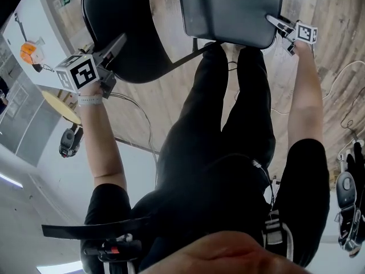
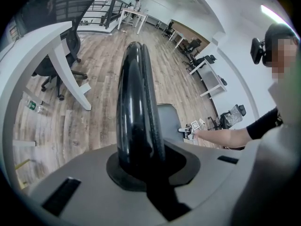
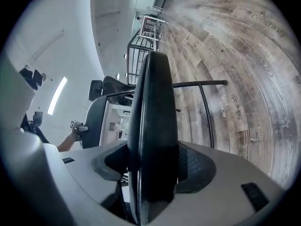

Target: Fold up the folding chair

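The wooden floor [image 1: 171,96] fills the head view, and the chair [image 1: 194,21] stands on it at 12 o'clock, just past the person's legs. Its black backrest [image 1: 128,33] lies toward 11 o'clock and its padded seat [image 1: 231,10] toward 1 o'clock. The two are apart, with floor showing between them, so the chair looks still unfolded.

The left gripper [image 1: 120,41], at 10 o'clock, is pinched on the backrest's rim, which stands edge-on between its jaws in the left gripper view [image 2: 136,107]. The right gripper [image 1: 271,20], at 2 o'clock, stands wide and clamps the seat's thick edge [image 3: 153,126].

Both grips seem set, so the preparation is done. The fold itself is still to do: seat and backrest must swing together until the frame lies flat.
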The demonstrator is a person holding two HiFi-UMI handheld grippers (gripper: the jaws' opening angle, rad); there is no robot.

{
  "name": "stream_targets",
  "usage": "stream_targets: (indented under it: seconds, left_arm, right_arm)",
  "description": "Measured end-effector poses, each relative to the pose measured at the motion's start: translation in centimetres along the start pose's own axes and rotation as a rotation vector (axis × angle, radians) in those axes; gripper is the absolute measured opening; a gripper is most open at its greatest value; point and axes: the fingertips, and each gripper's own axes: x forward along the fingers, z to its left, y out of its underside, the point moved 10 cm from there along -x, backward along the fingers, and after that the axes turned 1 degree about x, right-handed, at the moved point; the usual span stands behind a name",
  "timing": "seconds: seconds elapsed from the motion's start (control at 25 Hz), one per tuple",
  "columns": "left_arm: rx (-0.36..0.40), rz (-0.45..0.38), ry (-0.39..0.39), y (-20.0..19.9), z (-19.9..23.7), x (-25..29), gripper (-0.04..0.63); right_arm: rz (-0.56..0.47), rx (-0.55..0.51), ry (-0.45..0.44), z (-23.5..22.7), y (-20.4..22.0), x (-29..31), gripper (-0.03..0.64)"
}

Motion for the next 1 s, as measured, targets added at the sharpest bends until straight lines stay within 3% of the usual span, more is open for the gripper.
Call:
stream_targets:
  seconds: [0.4, 0.6, 0.84, 1.0]
  left_arm:
    - [0.048, -0.001, -0.05, -0.6, -1.7, -3.5, 0.055]
    - [0.075, -0.003, -0.077, -1.1, -1.9, -5.9, 0.055]
    - [0.094, -0.014, -0.108, -1.0, -1.4, -9.2, 0.055]
    - [0.094, -0.019, -0.126, -1.2, -0.6, -11.0, 0.055]
  right_arm:
    - [0.032, -0.015, -0.039, 6.2, -0.2, 1.7, 0.256]
    - [0.054, -0.007, -0.128, 11.0, 0.2, 3.1, 0.233]
    - [0.089, -0.123, -0.194, 17.3, 0.5, 6.0, 0.196]
    - [0.086, -0.127, -0.26, 21.3, 0.8, 8.6, 0.178]
